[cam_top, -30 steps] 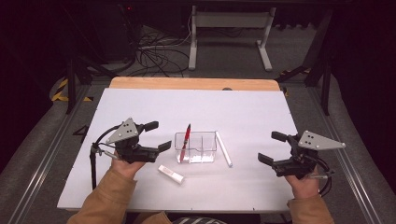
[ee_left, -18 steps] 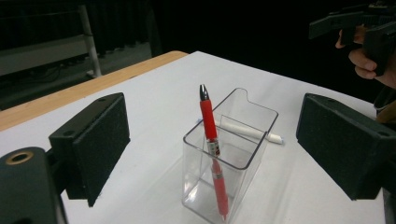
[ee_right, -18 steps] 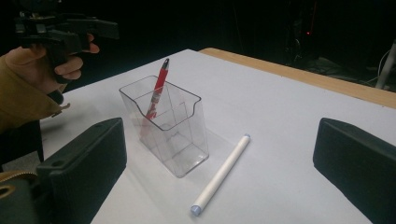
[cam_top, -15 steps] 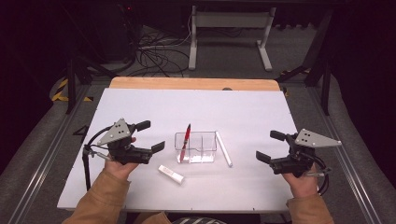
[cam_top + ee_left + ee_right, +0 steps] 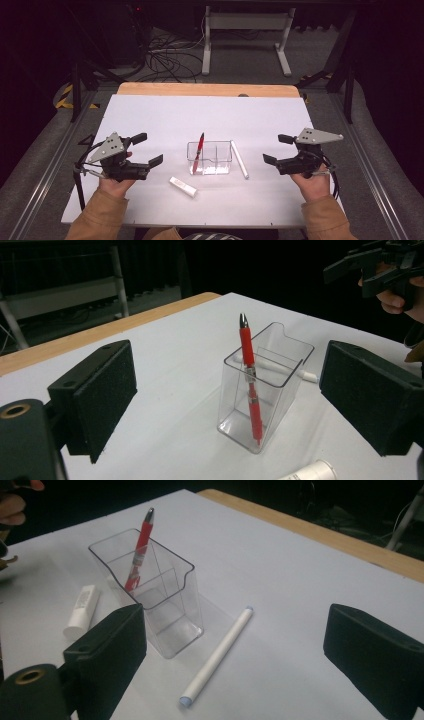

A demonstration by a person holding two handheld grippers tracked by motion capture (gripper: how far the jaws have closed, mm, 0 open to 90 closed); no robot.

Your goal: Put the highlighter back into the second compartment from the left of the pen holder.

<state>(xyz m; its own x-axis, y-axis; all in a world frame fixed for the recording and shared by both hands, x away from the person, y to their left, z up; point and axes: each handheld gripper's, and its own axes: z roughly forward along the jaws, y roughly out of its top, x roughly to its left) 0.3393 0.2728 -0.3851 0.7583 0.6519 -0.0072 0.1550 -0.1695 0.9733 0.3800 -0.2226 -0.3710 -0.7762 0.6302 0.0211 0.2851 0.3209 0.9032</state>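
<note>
High view: both grippers, left (image 5: 148,149) and right (image 5: 276,149), hang open and empty beside the clear holder (image 5: 210,158). White pen (image 5: 239,159) lies just ahead of the right gripper; picking it up likely comes next.

My pen (image 5: 199,151) is red with a silver tip — it sits in a clear see-through holder (image 5: 210,158). The long stick (image 5: 239,159) is white, the small tube (image 5: 183,186) white too — my desk (image 5: 165,115) is white, my sleeves (image 5: 97,219) tan.

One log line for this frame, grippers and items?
left gripper: open, empty | right gripper: open, empty | red pen: in holder | white pen: on table
</note>
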